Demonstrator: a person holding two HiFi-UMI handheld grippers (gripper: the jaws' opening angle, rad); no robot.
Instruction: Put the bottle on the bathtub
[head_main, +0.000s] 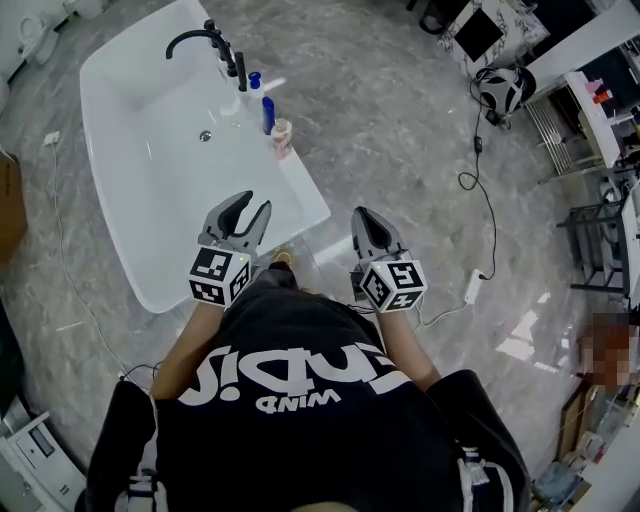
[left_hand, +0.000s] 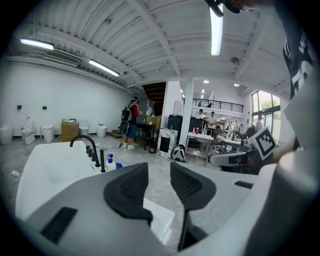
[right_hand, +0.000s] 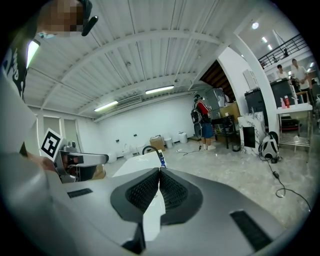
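The white bathtub (head_main: 130, 230) fills the upper left of the head view, with a black faucet (head_main: 200, 40) at its far end. On its right rim stand a dark blue bottle (head_main: 268, 113), a small blue-capped bottle (head_main: 254, 82) and a pinkish container (head_main: 282, 135). My left gripper (head_main: 254, 203) hovers over the tub's near right corner, open and empty. My right gripper (head_main: 361, 213) is over the floor beside the tub, shut on nothing. In the left gripper view the left gripper (left_hand: 159, 167) faces the bathtub (left_hand: 45, 170) and faucet (left_hand: 82, 142). The right gripper (right_hand: 159, 171) shows touching jaws.
A black cable (head_main: 487, 210) runs across the grey marble floor to a white power strip (head_main: 474, 287). A black-and-white bag (head_main: 503, 88) and metal racks (head_main: 600, 230) stand at the right. A cardboard box (head_main: 10, 205) is at the left. A person (left_hand: 131, 129) stands far behind the tub.
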